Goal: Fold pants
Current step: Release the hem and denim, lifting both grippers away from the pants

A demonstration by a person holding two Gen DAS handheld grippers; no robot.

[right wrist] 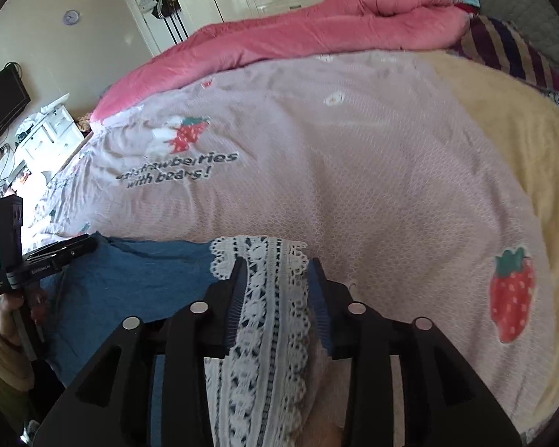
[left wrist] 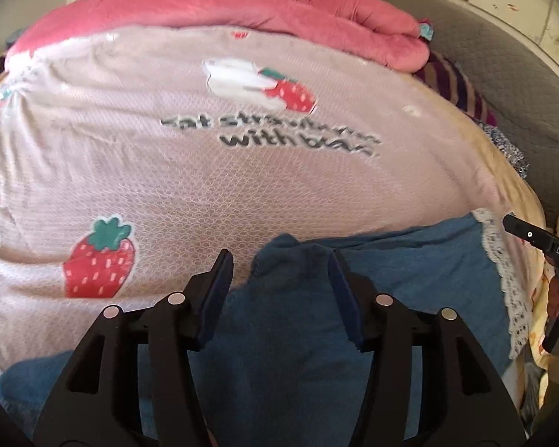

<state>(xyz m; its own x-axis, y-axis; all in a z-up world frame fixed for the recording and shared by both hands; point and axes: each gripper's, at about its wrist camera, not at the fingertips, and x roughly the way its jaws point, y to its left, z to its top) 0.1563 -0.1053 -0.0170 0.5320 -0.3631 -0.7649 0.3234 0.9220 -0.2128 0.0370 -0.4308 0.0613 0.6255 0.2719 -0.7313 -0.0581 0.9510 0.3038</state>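
Blue pants (left wrist: 298, 298) are lying at the near edge of the bed (left wrist: 205, 193), lace trim (right wrist: 268, 298) rightward. Left gripper (left wrist: 281, 279) and right gripper (right wrist: 277, 279) are hanging half open, straddling cloth (pads seemingly not pinching); closing shallow is risking a slipped layer and a crooked fold

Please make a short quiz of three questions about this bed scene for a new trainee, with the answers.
1. True or false: the white lace trim lies between the right gripper fingers.
2. What colour are the pants? A red, B blue, C black.
3. Which fruit is printed on the bedsheet?

Key: 1 true. 2 B. 3 strawberry.
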